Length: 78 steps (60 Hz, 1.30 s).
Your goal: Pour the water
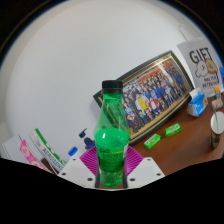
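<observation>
The gripper (110, 176) pointed forward and roughly level, seen from the camera riding on it. Its two white fingers reached in from below, one at either side, each with a magenta pad (90, 160) on its inner face. A green bottle (111, 135) stood upright between them, with both pads drawn in against its lower body. The fingertips sat close together, the bottle filling the space between them. No hand or sleeve was visible.
</observation>
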{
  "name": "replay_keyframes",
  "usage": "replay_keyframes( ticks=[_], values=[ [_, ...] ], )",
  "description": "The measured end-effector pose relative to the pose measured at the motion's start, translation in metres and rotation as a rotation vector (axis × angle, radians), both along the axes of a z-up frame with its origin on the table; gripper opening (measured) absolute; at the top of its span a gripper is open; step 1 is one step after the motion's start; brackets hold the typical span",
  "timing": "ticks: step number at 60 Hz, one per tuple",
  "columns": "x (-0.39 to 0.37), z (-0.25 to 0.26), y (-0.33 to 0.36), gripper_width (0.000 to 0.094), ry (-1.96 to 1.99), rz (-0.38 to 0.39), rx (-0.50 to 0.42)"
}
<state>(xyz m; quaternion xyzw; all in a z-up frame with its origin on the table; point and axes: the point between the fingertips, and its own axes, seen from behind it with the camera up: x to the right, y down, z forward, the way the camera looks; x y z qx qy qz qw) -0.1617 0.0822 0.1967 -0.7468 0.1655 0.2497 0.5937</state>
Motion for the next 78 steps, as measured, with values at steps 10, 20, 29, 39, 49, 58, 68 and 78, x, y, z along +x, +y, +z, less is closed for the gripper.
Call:
replay_keyframes(
  ticks=[10,20,29,39,49,58,68,78],
  values=[
    [0.046,0.054,-0.011,0.0305,0.544,-0.007,0.038],
    [0.111,0.062,-0.022,0.0305,0.959,-0.056,0.066],
    [0.163,0.043,-0.032,0.0303,1.329,-0.090,0.068],
    [0.194,0.008,-0.039,0.0304,1.583,-0.127,0.034],
    [0.198,0.004,-0.043,0.0304,1.566,-0.097,-0.027],
    [0.184,0.015,-0.048,0.0306,1.290,-0.020,-0.118],
    [0.201,0.048,-0.056,0.0305,0.747,0.048,-0.093],
    [0.268,0.087,-0.064,0.0306,0.197,0.037,0.012]
  ],
)
